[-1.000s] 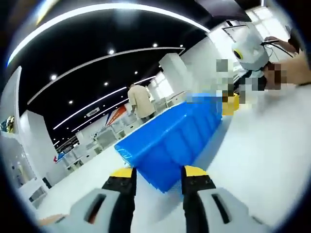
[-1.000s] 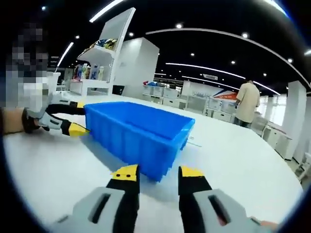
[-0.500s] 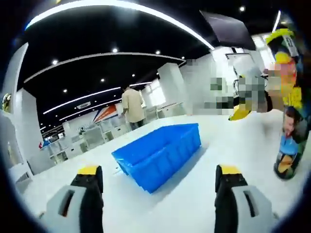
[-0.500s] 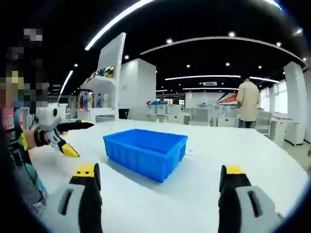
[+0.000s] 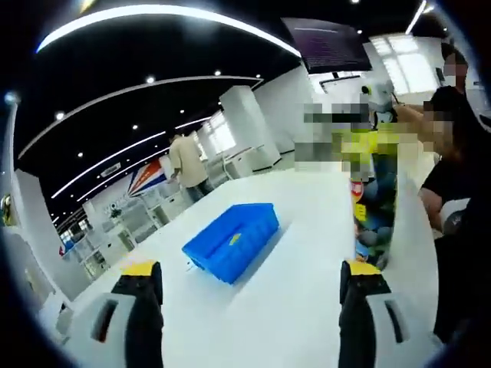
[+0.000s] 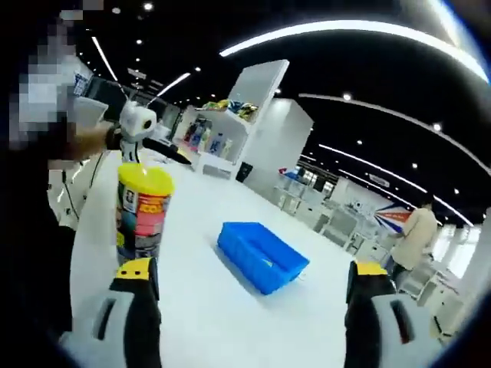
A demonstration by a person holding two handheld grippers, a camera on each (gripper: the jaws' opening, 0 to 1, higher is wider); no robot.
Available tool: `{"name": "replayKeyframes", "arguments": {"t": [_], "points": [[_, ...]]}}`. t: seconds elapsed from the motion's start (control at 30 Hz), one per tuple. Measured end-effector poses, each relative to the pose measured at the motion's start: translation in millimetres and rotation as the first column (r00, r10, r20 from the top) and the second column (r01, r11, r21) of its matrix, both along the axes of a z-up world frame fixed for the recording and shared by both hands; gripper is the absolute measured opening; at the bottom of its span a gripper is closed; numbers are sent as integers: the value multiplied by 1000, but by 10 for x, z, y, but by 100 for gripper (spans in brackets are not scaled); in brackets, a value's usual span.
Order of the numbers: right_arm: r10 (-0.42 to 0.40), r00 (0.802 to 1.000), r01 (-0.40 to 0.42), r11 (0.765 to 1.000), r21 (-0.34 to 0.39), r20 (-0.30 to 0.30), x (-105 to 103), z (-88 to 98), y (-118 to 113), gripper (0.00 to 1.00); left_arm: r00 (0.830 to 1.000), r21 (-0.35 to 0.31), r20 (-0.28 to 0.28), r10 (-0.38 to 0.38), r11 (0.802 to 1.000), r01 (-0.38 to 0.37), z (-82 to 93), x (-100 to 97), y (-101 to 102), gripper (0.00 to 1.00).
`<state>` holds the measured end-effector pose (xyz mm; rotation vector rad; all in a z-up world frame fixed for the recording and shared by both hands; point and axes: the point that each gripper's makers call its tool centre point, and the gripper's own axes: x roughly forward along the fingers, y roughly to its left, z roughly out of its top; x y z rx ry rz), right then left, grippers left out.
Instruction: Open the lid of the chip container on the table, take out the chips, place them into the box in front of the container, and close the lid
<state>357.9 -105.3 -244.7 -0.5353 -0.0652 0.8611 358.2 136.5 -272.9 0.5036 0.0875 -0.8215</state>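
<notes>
A blue open box (image 5: 230, 242) sits on the white table (image 5: 291, 314), ahead of my left gripper (image 5: 250, 280), whose jaws stand wide apart with nothing between them. The chip container (image 5: 367, 224) stands at the right, partly blurred. In the right gripper view the chip container (image 6: 143, 211) is upright at the left, colourful with a yellow lid on top, and the blue box (image 6: 261, 257) lies beyond it. A small yellow thing lies inside the box. My right gripper (image 6: 252, 276) is open and holds nothing. The left gripper (image 6: 153, 146) hovers above the container's lid.
A person in dark clothes (image 5: 453, 192) is at the right edge. Another person in a beige top (image 5: 182, 158) stands far back. White shelves with goods (image 6: 222, 130) stand behind the table. Bare table (image 6: 199, 314) lies in front of both grippers.
Both grippers have drawn back from the blue box, which now looks small and far. Their jaws spread wide a second ago. The chip container has come into both views.
</notes>
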Motion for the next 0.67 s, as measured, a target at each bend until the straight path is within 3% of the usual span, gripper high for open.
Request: {"name": "replayKeyframes", "arguments": {"t": [0.1, 0.3, 0.4, 0.5, 0.67], "points": [[23, 998, -22, 1000, -18, 60, -215, 139, 54, 97, 1000, 9, -8, -17, 1000, 17, 63, -225, -38, 95], [44, 998, -41, 997, -68, 43, -561, 164, 54, 97, 998, 67, -57, -26, 997, 30, 4, -590, -66, 95], [41, 999, -39, 995, -89, 22, -663, 122, 7, 97, 994, 58, -97, -53, 997, 58, -14, -748, -114, 95], [34, 999, -32, 994, -108, 13, -747, 73, -43, 97, 992, 45, -105, -67, 996, 72, 8, -839, -147, 95], [27, 1000, -27, 994, -106, 5, -830, 57, -62, 97, 996, 73, -70, -56, 995, 61, 21, -835, -153, 95]]}}
